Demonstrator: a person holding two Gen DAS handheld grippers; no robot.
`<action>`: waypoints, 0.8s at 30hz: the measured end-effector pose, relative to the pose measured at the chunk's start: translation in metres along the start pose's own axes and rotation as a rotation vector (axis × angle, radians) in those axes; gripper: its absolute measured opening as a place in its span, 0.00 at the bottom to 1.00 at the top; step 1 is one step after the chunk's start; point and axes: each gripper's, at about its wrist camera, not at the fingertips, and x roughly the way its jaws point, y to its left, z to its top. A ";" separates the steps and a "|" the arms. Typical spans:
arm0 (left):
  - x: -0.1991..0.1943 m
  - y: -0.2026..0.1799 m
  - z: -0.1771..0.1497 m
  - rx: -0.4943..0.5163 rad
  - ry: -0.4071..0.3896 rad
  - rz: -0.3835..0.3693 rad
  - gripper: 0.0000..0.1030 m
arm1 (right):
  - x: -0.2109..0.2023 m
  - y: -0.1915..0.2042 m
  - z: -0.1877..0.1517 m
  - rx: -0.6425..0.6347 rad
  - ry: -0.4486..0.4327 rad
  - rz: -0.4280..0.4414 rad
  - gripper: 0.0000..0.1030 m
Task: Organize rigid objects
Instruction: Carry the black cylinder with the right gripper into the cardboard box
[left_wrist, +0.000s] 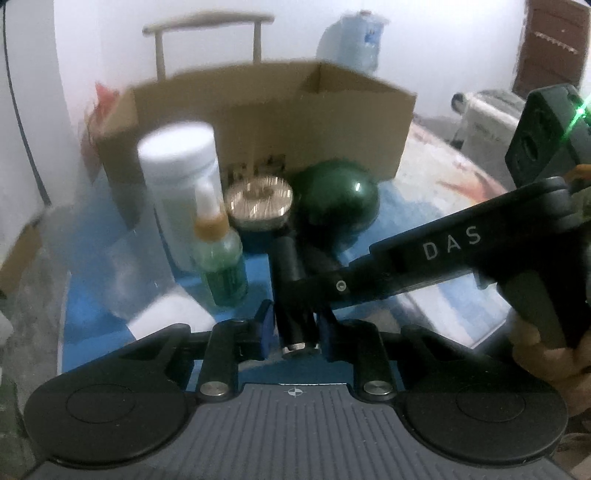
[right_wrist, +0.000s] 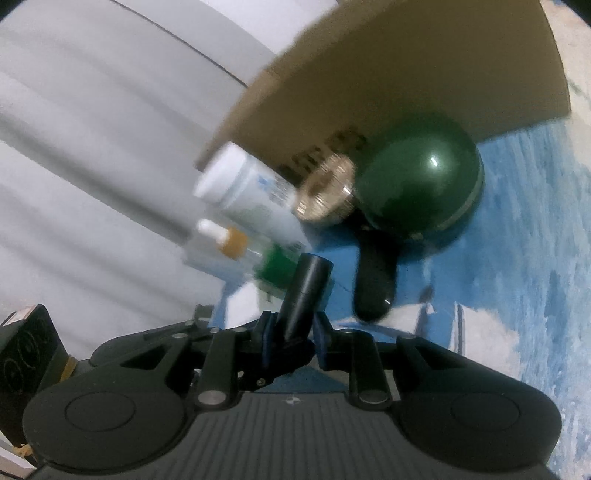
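Your left gripper (left_wrist: 293, 328) is clamped on the near end of a black, matte cylindrical tube (left_wrist: 290, 266), its blue pads pressed to both sides of the silver-tipped base, while your right gripper (right_wrist: 291, 334) closes on the same tube (right_wrist: 308, 286) from the side, so both tools hold one object between them. Seen from the left wrist, the right tool's black arm marked "DAS" crosses in from the right edge, a hand (left_wrist: 550, 369) wrapped around its grip. The open brown cardboard box (left_wrist: 266, 118) stands upright at the back of the blue-and-white printed mat (left_wrist: 96, 295), and everything else sits in front of it: a tall white plastic jar with a white lid (left_wrist: 177, 177) toward the box's left end, a small clear bottle of green liquid with an orange collar (left_wrist: 221, 266) just in front of that jar, a round gold-coloured metal tin (left_wrist: 258, 201) at the box's middle, and a glossy dark green dome-shaped object (left_wrist: 340, 195) beside the tin, toward the box's right end. The tube tilts up toward the box, stopping short of the tin. A blurred chair back rises behind the box.
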 end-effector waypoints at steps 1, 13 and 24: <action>-0.006 -0.002 0.002 0.006 -0.019 0.002 0.23 | -0.006 0.003 0.000 -0.010 -0.013 0.005 0.25; -0.067 -0.016 0.060 0.119 -0.265 0.069 0.22 | -0.066 0.063 0.044 -0.198 -0.201 0.061 0.25; -0.004 0.040 0.161 0.035 -0.125 0.049 0.21 | -0.014 0.055 0.175 -0.179 -0.100 0.037 0.25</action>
